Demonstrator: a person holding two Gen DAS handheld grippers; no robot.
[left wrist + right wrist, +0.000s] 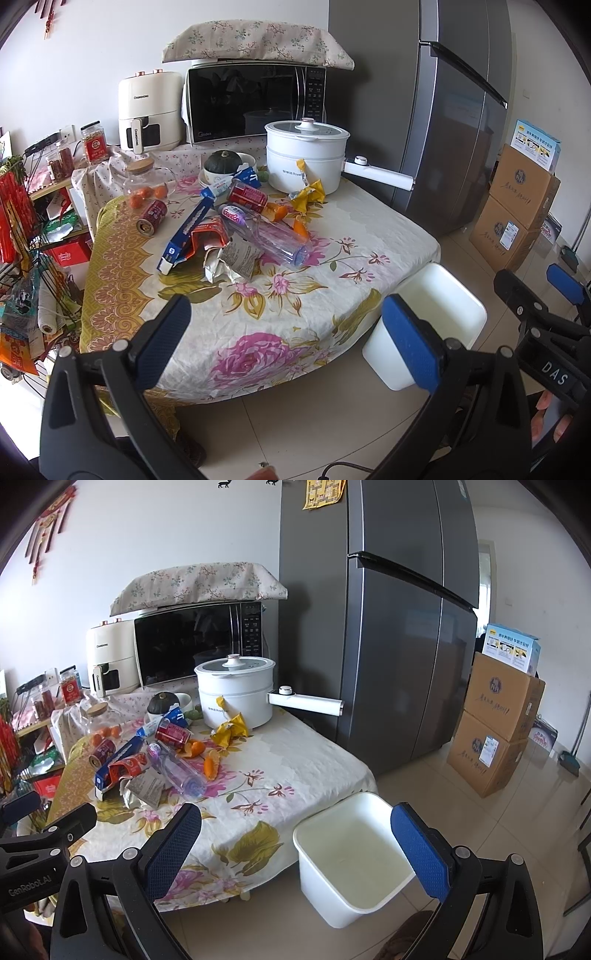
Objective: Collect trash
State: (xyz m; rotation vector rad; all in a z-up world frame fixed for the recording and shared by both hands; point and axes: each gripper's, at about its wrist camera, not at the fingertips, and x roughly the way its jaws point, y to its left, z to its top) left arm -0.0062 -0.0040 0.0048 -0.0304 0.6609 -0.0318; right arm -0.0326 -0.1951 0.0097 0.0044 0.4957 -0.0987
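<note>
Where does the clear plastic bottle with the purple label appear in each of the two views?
Left wrist: the bottle lies centre, in the trash pile on the table.
Right wrist: the bottle lies left of centre, same pile.
Shared landmark: the white pot behind it.

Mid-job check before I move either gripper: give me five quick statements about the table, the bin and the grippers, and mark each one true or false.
1. The white bin already holds trash. False: it looks empty.
2. The clear plastic bottle lies on its side on the table. True.
3. The left gripper is shut on a can. False: it is open and holds nothing.
4. Two red cans lie among the litter. True.
5. The right gripper is open, with the bin showing between its fingers. True.
</note>
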